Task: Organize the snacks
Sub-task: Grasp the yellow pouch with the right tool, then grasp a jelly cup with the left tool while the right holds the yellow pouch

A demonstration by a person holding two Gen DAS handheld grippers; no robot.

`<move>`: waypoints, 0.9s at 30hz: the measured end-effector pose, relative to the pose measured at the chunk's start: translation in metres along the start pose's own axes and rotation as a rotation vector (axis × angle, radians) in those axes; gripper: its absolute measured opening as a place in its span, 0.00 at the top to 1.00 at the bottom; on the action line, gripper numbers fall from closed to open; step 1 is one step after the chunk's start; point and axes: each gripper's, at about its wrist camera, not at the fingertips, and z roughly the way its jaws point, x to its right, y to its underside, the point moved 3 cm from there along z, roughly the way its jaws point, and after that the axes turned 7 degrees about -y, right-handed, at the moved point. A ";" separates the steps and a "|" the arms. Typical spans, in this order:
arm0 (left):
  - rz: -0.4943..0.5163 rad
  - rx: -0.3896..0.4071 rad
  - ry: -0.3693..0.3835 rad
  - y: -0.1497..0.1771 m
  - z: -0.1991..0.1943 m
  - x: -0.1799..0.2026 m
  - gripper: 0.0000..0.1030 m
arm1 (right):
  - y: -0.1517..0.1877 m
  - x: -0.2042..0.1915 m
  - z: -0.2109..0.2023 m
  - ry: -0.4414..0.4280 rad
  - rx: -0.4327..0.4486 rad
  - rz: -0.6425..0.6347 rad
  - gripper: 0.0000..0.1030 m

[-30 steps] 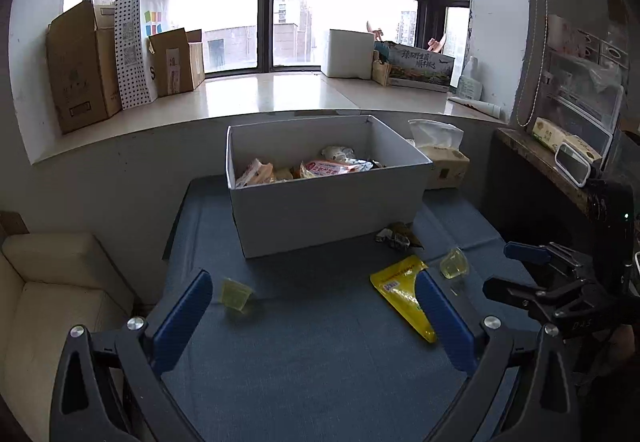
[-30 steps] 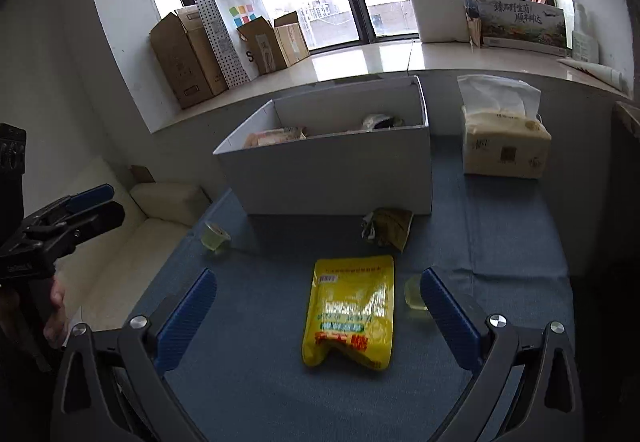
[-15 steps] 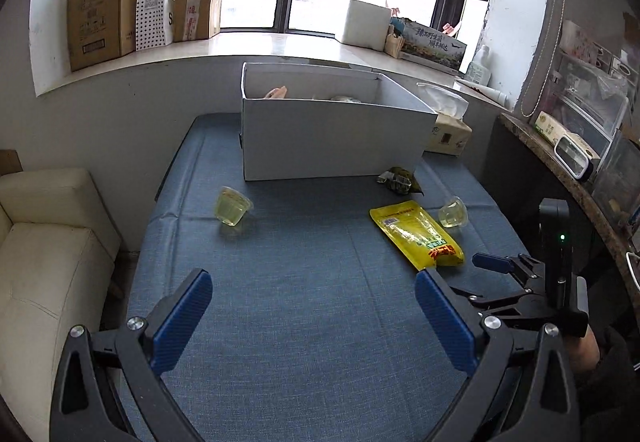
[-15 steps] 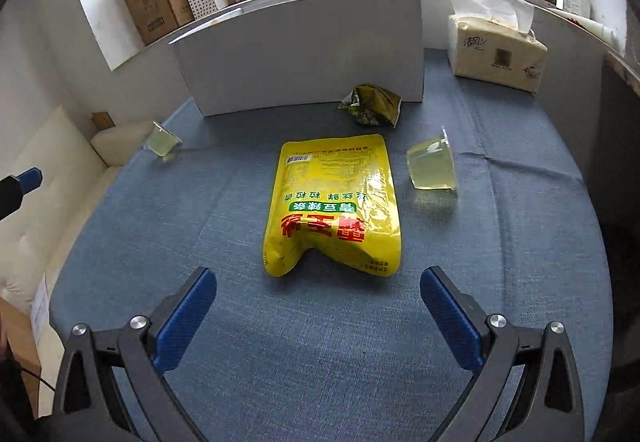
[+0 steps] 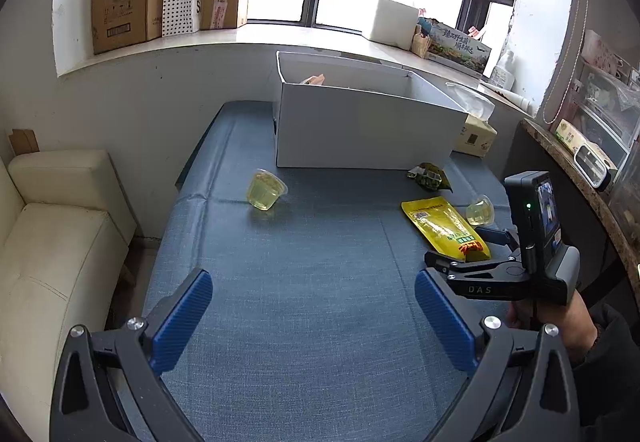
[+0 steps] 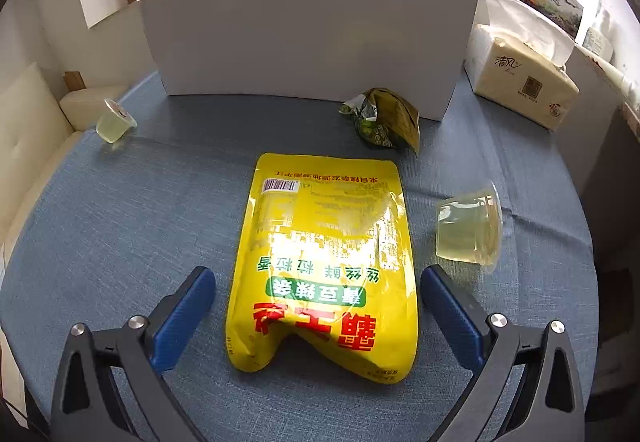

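Right gripper (image 6: 316,298) spread wide, straddling the yellow pouch (image 6: 324,262) near edge, untouched. Left gripper (image 5: 312,306) spread over bare blue cloth (image 5: 300,262). White box (image 6: 308,41) at 12 o'clock; jelly cup (image 6: 470,228) at 2 o'clock.

Yellow snack pouch (image 6: 324,270) lies flat, crumpled green packet (image 6: 384,119) and two tipped jelly cups (image 6: 470,230) nearby.

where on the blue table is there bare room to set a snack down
The widest bare cloth lies between the left jelly cup and the yellow pouch. Crowded: the right side, around pouch, green packet and second cup.
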 end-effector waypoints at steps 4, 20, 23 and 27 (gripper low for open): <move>0.001 -0.004 -0.001 0.001 0.001 0.000 0.00 | 0.000 0.008 -0.012 0.015 0.036 0.024 0.41; 0.171 -0.071 0.008 -0.056 0.092 -0.005 0.00 | 0.026 0.010 -0.096 -0.169 0.216 0.152 0.42; 0.253 -0.111 -0.087 -0.067 0.127 -0.005 0.00 | 0.029 0.009 -0.098 -0.176 0.210 0.165 0.42; 0.239 -0.169 -0.099 -0.072 0.168 -0.016 0.00 | 0.033 0.012 -0.095 -0.183 0.205 0.177 0.42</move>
